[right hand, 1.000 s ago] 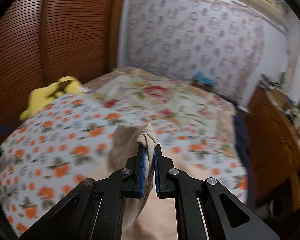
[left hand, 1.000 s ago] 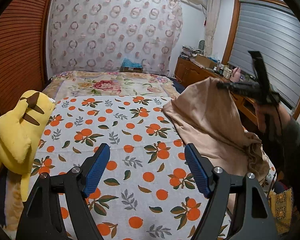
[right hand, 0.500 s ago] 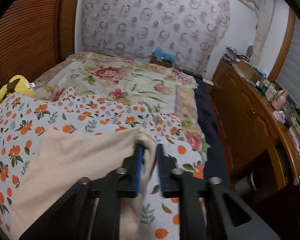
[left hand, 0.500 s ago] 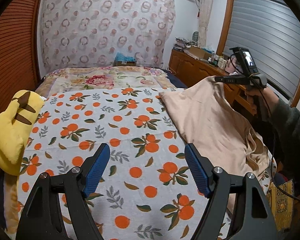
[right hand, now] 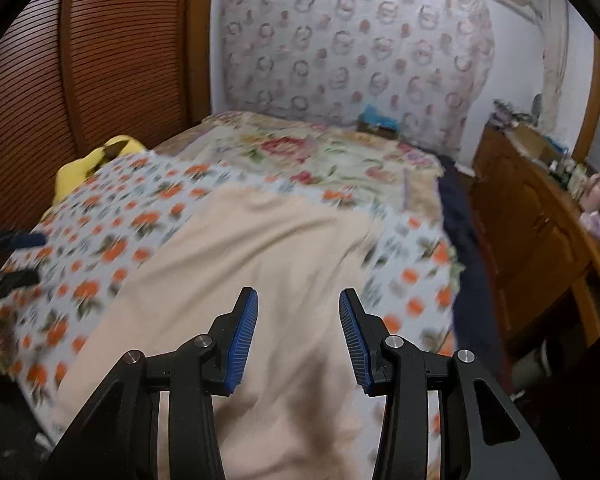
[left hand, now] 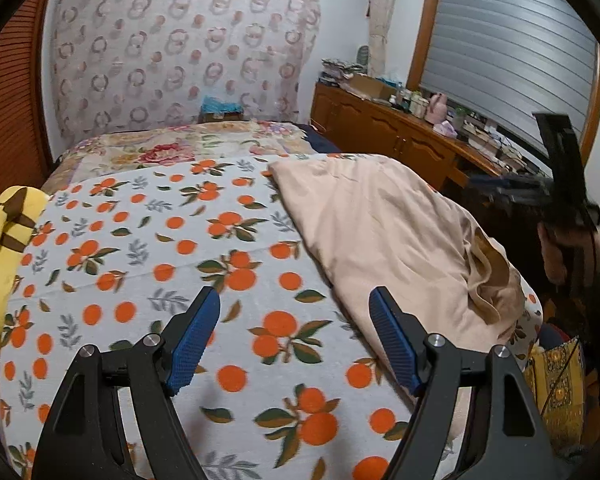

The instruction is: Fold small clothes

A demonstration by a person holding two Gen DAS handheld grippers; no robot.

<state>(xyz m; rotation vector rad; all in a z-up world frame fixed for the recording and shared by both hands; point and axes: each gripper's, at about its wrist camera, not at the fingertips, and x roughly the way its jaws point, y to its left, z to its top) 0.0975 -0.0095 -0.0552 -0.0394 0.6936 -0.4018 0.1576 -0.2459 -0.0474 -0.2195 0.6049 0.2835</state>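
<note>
Blue-padded left gripper hangs over the orange-print sheet, jaws spread, nothing between them. Beige garment lies at its 1 o'clock on the sheet, bunched at the bed edge; right gripper sits just above it, jaws spread too, view blurred. Yellow plush at 10 o'clock, cabinet far at 1.

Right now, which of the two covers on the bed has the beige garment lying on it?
The orange-print cover, white with oranges and leaves, nearer the grippers. The beige garment lies along its right side. The floral cover with red roses lies farther back, with no garment on it.
</note>
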